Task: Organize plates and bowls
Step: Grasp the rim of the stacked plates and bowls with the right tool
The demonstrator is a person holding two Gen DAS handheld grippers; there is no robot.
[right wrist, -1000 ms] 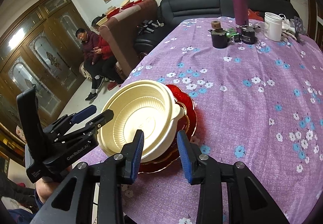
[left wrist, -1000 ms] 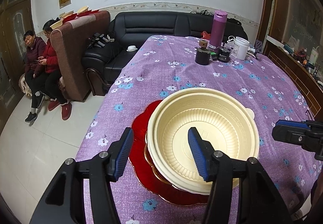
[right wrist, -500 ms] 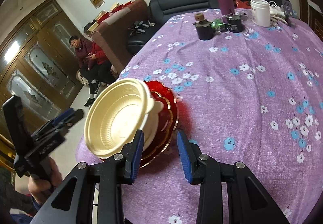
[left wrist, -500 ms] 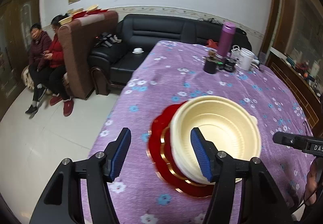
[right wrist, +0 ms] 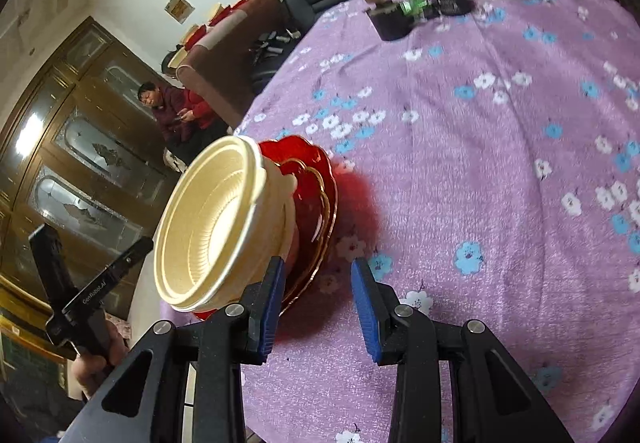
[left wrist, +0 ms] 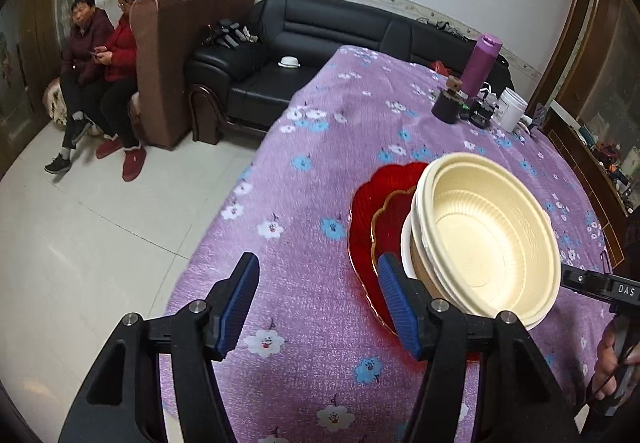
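Two nested cream bowls (left wrist: 492, 239) sit on a stack of red, gold-edged plates (left wrist: 372, 211) on the purple flowered tablecloth (left wrist: 320, 147). My left gripper (left wrist: 318, 267) hovers just left of the stack. It is open, with only cloth between its blue pads, and its right finger (left wrist: 396, 299) stands in front of the plates' edge. In the right wrist view the bowls (right wrist: 208, 219) and plates (right wrist: 316, 195) lie to the left. My right gripper (right wrist: 318, 267) is open over bare cloth beside them, and its left finger (right wrist: 272, 295) is next to the plates' rim.
A purple flask (left wrist: 480, 63), a dark cup (left wrist: 446, 107) and a white jar (left wrist: 512, 107) stand at the table's far end. The table edge drops to a tiled floor (left wrist: 88, 227) on the left. Two people (left wrist: 100, 75) sit by a brown armchair (left wrist: 176, 55).
My left gripper has drawn back leftward off the bowls, where one finger stood inside the rim, and opened a little wider. The right gripper has sunk closer beside the stack and rolled.
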